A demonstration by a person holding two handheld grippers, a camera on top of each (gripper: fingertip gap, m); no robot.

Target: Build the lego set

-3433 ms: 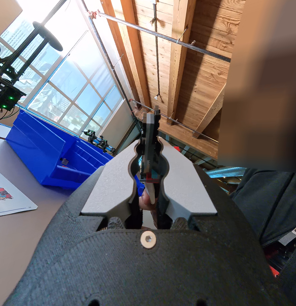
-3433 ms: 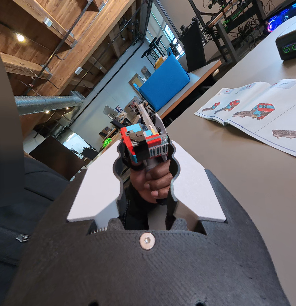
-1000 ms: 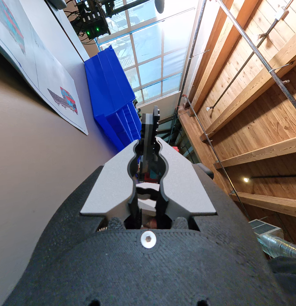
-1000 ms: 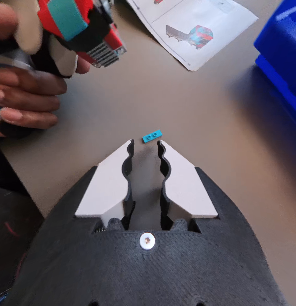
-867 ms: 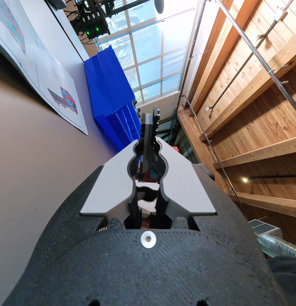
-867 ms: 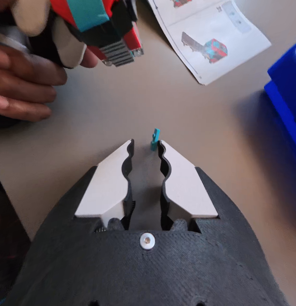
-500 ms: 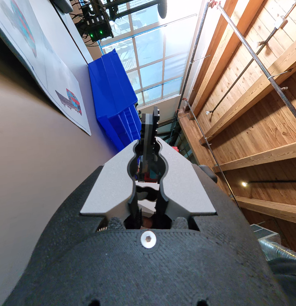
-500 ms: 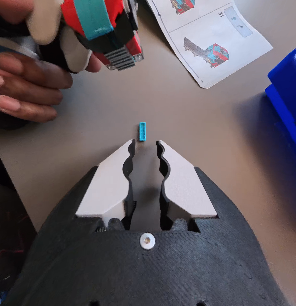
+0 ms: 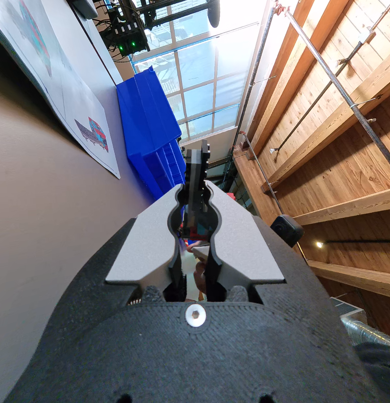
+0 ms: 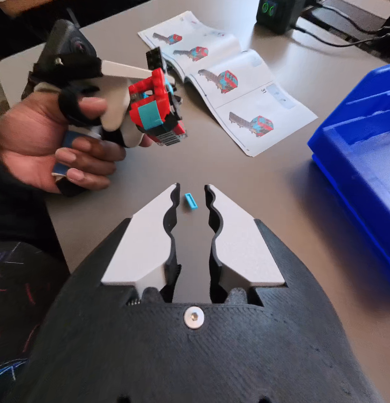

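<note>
Studded red, teal and black lego truck (image 10: 158,111) clamped in the left hand-held gripper (image 9: 194,187), small smooth teal plate (image 10: 191,201) flat on matte worktop (image 10: 233,174) between the right hand-held gripper's (image 10: 191,188) parted, empty fingertips

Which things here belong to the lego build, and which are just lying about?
In the job:
- lego truck, held in the left tool
- small teal piece, between the open right tool tips
- instruction booklet

Lying about:
- blue bin
- black device
</note>
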